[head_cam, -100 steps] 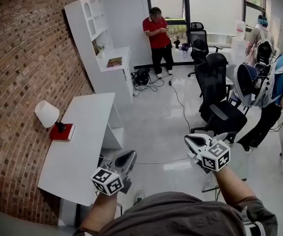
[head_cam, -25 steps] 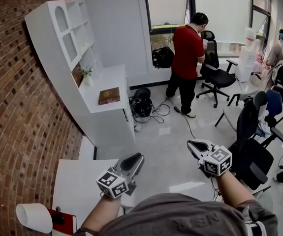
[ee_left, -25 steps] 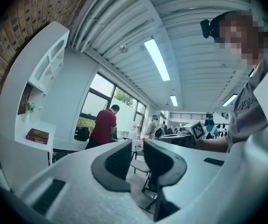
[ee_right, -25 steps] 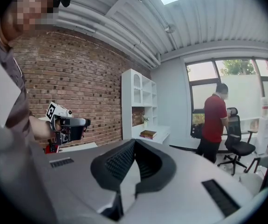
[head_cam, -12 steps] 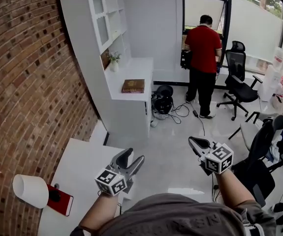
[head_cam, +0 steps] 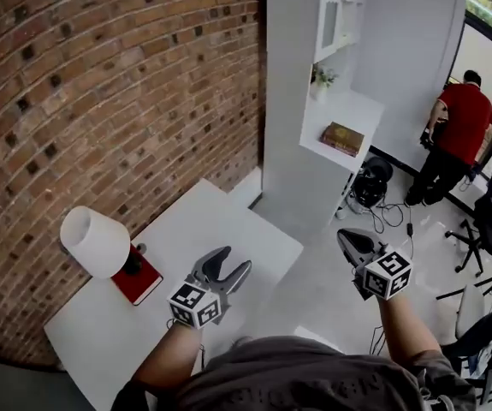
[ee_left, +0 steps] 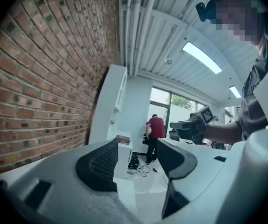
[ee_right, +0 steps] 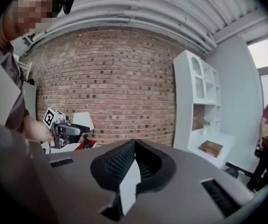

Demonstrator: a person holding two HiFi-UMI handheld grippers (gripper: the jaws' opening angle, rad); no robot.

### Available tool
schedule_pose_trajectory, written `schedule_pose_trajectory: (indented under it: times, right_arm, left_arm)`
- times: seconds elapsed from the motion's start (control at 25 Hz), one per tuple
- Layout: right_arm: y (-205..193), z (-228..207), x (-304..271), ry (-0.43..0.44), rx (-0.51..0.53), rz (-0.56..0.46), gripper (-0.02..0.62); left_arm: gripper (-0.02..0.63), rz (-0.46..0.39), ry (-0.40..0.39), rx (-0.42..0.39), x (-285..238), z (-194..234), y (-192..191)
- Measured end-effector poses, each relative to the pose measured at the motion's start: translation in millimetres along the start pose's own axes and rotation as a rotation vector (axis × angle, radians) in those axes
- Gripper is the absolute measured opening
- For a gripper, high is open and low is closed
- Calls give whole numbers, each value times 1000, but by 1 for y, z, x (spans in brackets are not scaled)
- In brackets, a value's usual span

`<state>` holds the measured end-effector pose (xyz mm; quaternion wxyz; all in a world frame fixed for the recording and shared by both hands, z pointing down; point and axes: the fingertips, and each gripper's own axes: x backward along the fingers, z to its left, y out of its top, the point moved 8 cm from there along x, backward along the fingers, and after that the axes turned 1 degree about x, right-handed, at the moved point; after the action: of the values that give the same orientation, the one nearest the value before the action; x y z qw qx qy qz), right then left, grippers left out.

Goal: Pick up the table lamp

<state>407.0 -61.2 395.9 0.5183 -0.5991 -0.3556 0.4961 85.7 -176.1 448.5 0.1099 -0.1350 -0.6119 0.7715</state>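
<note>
Brick, red-brown, across the whole wall (head_cam: pixel 100 75) from 8 o'clock round to 12 in the head view. Near that wall at 9 o'clock: white-shaded table lamp with a dark base (head_cam: pixel 100 242), set on a flat red book (head_cam: pixel 145 284) at the left part of the white rectangular surface (head_cam: pixel 228 217). Touched by neither tool.

At 4 o'clock from the lamp and well apart from it, over the right-hand part of the surface: left hand-held gripper (head_cam: pixel 226 268), held about level. Jaws spread wide, nothing between them, only the far room visible through the gap in its own view.

At 12 to 1 o'clock, against the wall: tall white shelf unit (head_cam: pixel 301 101), with a small potted plant (head_cam: pixel 321 77) and a brown book (head_cam: pixel 342 138) on its ledge.

At 4 o'clock, above the pale floor (head_cam: pixel 323 289): right hand-held gripper (head_cam: pixel 354 242). Jaws pressed together, gripping nothing.

At 2 o'clock, far right: person in a red shirt (head_cam: pixel 461 122), back turned.
</note>
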Motion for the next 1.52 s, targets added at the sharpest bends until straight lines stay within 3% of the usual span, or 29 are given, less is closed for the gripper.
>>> schedule_pose_trajectory:
  times: [0.52,0.8,1.12,1.36,1.52]
  right_arm:
    - [9,139,-253,393,56,13,-5]
    - [-7,202,-334,473,80,32,-5]
    - [-33,228,-386,486,88,74,-5]
    - [-40,239,-413,506,105,75,-5]
    - [-49,238,-421,503,81,94,-5]
  left_arm:
    - [242,-33,504,74,185,154,-81]
    - [242,-34,679,96,251,235,-136]
    - [242,-50,763,115,262,322,-175]
    - [249,-80,752,70,257,367,-178]
    - [281,-49,723,19,246,385,-181]
